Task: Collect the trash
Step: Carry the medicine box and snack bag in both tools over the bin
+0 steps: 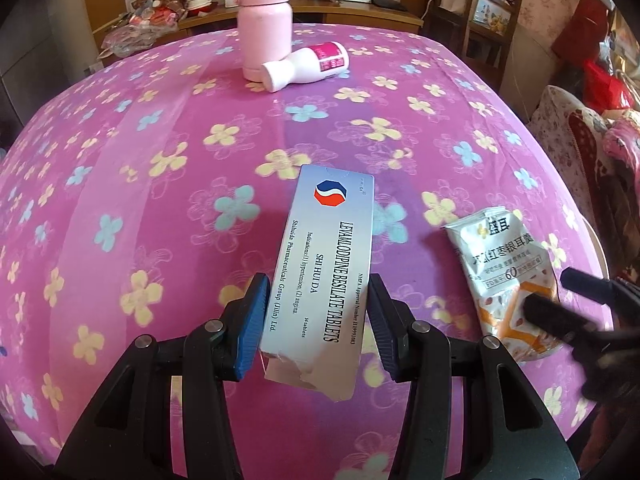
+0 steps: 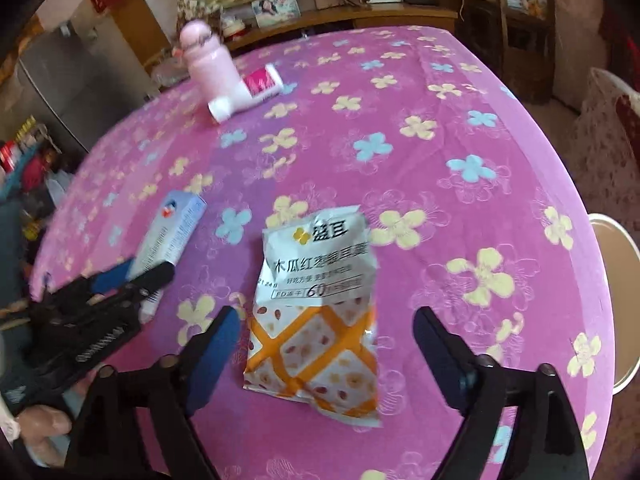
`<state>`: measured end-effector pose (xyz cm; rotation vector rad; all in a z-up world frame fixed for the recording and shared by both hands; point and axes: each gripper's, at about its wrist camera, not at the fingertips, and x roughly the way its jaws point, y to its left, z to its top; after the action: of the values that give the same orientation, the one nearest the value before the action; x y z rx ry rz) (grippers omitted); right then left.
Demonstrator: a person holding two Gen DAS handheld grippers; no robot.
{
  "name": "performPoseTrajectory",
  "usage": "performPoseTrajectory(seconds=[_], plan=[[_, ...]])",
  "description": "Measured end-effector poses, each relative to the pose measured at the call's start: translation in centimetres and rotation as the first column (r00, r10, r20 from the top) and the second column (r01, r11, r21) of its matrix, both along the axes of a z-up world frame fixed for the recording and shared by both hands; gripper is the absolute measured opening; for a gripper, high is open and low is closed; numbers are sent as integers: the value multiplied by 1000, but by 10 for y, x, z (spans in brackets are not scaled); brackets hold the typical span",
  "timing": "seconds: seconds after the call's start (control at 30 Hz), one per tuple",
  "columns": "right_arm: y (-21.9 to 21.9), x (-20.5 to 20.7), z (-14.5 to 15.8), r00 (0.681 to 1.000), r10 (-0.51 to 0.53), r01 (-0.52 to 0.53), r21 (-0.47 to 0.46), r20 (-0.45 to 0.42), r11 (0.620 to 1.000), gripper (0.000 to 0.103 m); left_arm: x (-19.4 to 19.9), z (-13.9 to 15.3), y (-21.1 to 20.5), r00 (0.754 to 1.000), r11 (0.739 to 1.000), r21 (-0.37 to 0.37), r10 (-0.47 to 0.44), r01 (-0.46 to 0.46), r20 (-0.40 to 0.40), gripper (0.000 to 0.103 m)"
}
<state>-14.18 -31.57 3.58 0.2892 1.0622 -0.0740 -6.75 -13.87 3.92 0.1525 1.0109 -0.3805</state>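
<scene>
Cardboard tablet box (image 1: 326,276) sits between our left gripper (image 1: 318,322) jaws, contact unclear; right gripper (image 2: 326,354) spread around snack pouch (image 2: 316,312); bottle (image 1: 306,65) at twelve o'clock uncollected.

Silver tablet box (image 1: 320,276), flat, long axis running away from near edge of table, red/blue logo at far end, near flap torn open. Snack pouch (image 2: 316,312), white top w/ orange lattice bottom, crumpled, lying flat near the near-right edge. White bottle (image 1: 306,65) w/ pink label on its side toward far edge.
</scene>
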Motion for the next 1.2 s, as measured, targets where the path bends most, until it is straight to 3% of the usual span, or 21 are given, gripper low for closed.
performPoseTrajectory(seconds=[0.23,0.3,0.53,0.87,1.2], plan=[[28,11,-27,997,69,-74,-123,-44,990,87,1,-3,3,1000,1000,-10,-2,2,-8,47],[20,7,-24,998,66,-68,-98,-21,993,69,0,-2,2,1000,1000,-21,-4,4,-12,47],[-20,-17,-4,996,82,-82,-5,34,997,64,-8,4,-21,999,997,-59,-44,42,-24,47],[-86,-61,33,995,-41,45,-38,95,998,64,-34,26,-95,988,983,-99,-154,153,-7,47],[-166,-106,46,973,-196,203,-48,122,978,64,-65,44,-181,960,954,-113,-278,279,22,47]])
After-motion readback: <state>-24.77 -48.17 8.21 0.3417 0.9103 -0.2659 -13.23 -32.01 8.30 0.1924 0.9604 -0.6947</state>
